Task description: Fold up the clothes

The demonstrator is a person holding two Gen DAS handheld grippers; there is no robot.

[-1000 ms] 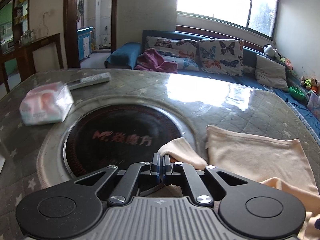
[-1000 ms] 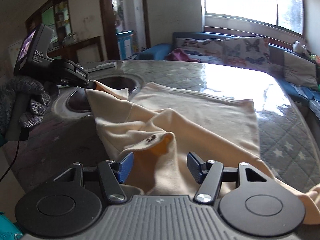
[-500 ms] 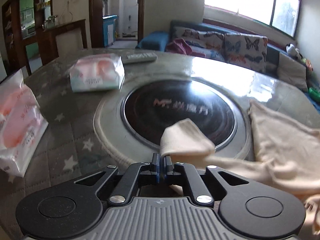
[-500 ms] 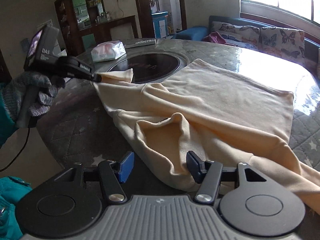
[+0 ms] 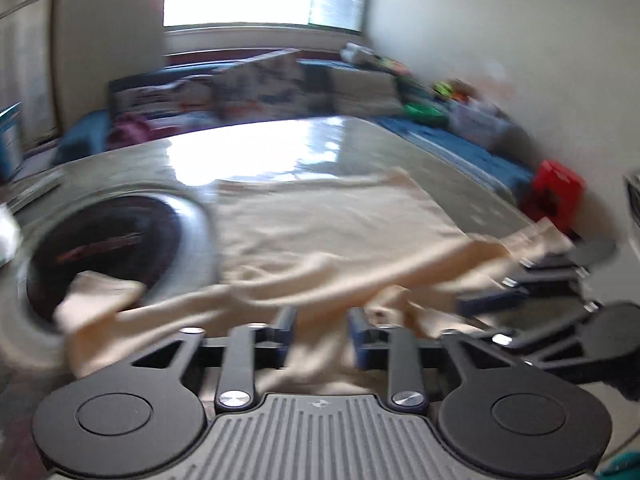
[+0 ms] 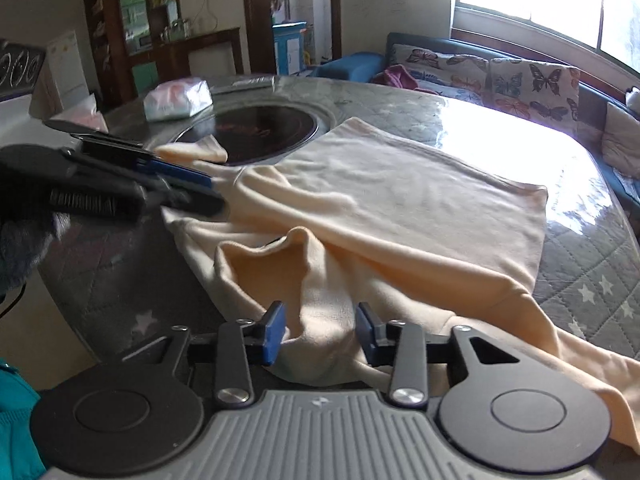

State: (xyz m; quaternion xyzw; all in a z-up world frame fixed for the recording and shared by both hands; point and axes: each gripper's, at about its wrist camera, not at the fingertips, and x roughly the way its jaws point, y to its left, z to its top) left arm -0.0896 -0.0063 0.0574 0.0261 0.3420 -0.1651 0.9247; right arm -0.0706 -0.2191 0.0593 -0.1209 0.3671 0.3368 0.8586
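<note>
A cream long-sleeved garment (image 6: 400, 196) lies spread on the round table, its body flat toward the far side and its near part rumpled. One sleeve end (image 6: 192, 151) rests on the dark round inset. My left gripper (image 5: 318, 330) is open above the rumpled near edge of the garment (image 5: 332, 224); this view is blurred. My right gripper (image 6: 320, 328) is open with a fold of the collar area between its jaws. The left gripper also shows in the right wrist view (image 6: 200, 184), at the garment's left edge.
The table (image 6: 600, 264) has a grey quilted star cover and a black round inset (image 6: 256, 128). A tissue pack (image 6: 178, 100) and a remote lie at its far left. A sofa with butterfly cushions (image 6: 520, 84) stands behind. A red box (image 5: 554, 196) stands on the right.
My left gripper let go of the sleeve end, opened and swung right toward the garment's middle. The sleeve end now lies on the inset. My right gripper stays open at the near fold.
</note>
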